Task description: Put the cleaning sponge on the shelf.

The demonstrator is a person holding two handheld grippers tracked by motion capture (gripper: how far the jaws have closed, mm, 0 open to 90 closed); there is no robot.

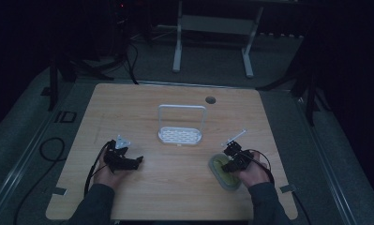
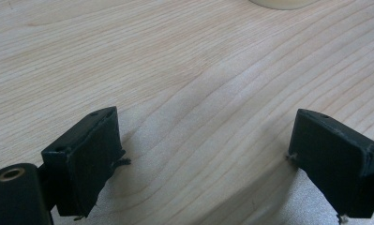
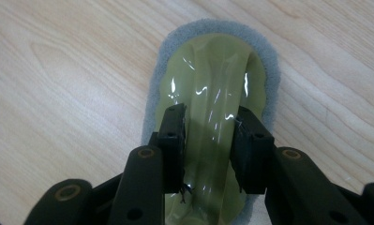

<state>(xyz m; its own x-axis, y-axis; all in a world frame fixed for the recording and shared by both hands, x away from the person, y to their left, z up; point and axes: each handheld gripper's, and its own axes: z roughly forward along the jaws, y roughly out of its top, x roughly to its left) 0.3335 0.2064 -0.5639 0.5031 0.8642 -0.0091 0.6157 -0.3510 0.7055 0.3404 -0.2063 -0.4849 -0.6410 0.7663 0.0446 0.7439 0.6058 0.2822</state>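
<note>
Right now my right claw [image 3: 208, 129] is closed on the raised handle [image 3: 217, 93] of the scrubber [image 1: 224, 171], one jaw on each flank of that glossy yellow-green hump. The scrubber lies flat on the counter [image 1: 175, 187], at about five o'clock from the white rack [image 1: 181, 125], which stands near the counter's middle. In the right gripper view the grey pad [image 3: 268, 70] rings the handle like a fuzzy border and sits flush on the wood.

I judge the scrubber to be light. The handle looks like smooth moulded plastic, shiny enough to be slippery, so a squeeze low on its sides, where they run nearly parallel, should hold better than a pinch near the rounded crown. The pad looks soft and fibrous; it would give under the jaws and offers no firm edge, so I would leave it alone. Nothing about it looks fragile.

My left claw [image 2: 203, 154] is wide apart and holds nothing, hovering low over bare wood at about seven o'clock from the rack. A pale rounded edge [image 2: 280, 3] peeks in at twelve o'clock of its own view; I cannot tell what it belongs to.
</note>
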